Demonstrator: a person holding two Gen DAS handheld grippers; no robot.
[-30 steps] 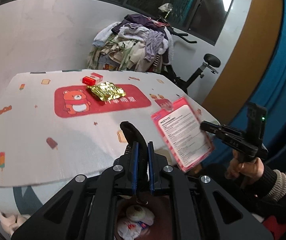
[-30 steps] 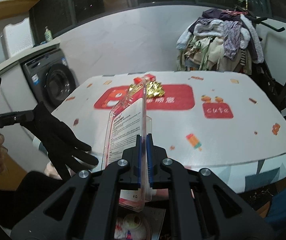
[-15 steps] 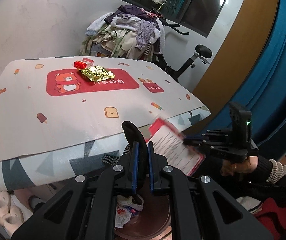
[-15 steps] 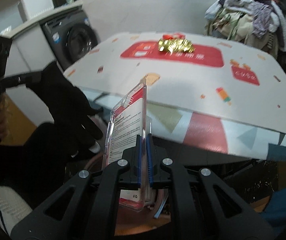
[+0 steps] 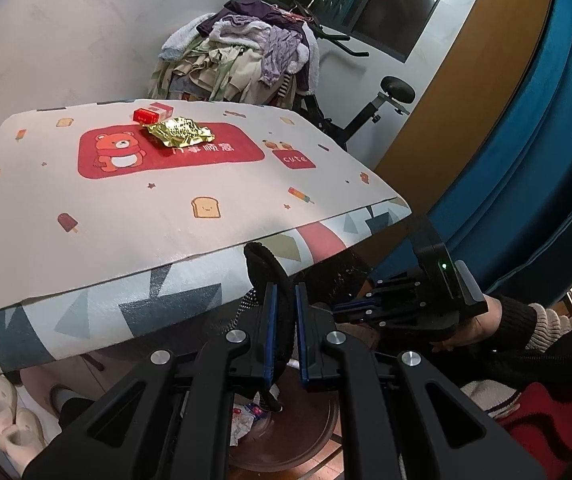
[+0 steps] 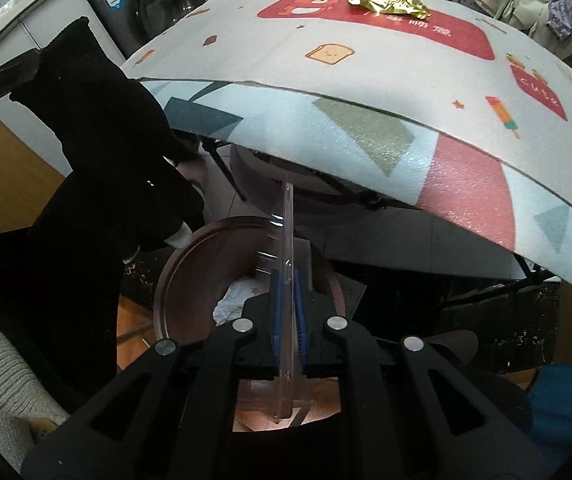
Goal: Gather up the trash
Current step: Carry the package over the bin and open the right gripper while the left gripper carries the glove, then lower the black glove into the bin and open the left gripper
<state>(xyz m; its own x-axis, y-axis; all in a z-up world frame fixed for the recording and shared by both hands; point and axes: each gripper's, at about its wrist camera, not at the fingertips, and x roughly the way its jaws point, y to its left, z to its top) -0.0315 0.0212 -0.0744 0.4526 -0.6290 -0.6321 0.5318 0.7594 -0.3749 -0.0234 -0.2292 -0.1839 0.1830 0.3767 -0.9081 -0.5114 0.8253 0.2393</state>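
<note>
My left gripper [image 5: 284, 292] is shut on a black glove [image 5: 264, 268], which sticks up past the pads just below the table's front edge. In the right wrist view the glove [image 6: 98, 128] hangs at the left. My right gripper [image 6: 287, 276] is shut on a clear plastic package [image 6: 287, 232], seen edge-on and pointing down over a round brown bin [image 6: 174, 272]. Crumpled white paper [image 6: 232, 300] lies in the bin. In the left wrist view the right gripper [image 5: 339, 310] sits to the right, above the bin [image 5: 317, 432]. A gold wrapper [image 5: 180, 132] and a red box [image 5: 152, 114] lie on the table.
The table mat [image 5: 126, 208] with a bear print overhangs the bin. A clothes pile [image 5: 242, 56] on an exercise bike stands behind it. A washing machine [image 6: 162, 4] is at the far left. Slippers [image 5: 6, 420] lie on the floor, and a blue curtain [image 5: 525, 160] hangs at the right.
Both grippers have come down from table height to below its front edge, over the bin. The right one tipped steeply downward, so the package now shows edge-on.
</note>
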